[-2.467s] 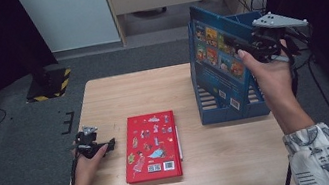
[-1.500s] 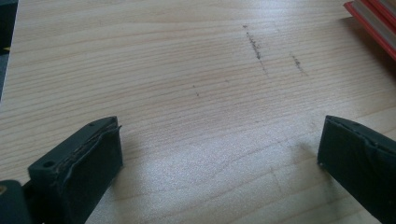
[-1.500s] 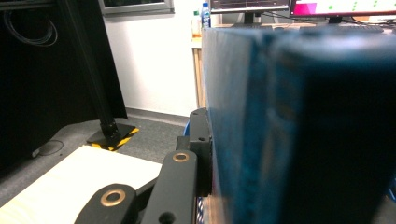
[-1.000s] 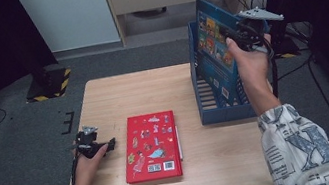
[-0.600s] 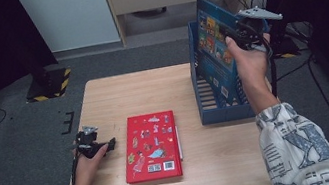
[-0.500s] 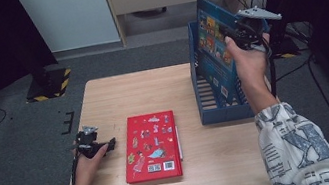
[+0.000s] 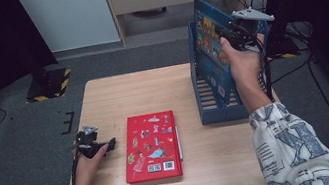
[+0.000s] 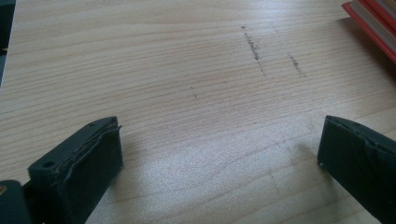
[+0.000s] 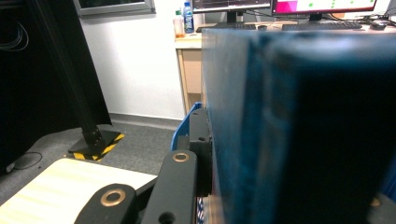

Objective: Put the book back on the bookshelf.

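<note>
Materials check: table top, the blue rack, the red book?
Table top: pale wood or wood-look laminate, matte; grain lines run across it. Blue rack: likely moulded plastic, uniform colour, slotted base. Red book: glossy printed cover, probably laminated card; page edges visible in the left gripper view.

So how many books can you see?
2. A red book lies flat on the table. A blue book stands upright in the blue rack, gripped by the right hand-held gripper. The rack may hide more.
</note>
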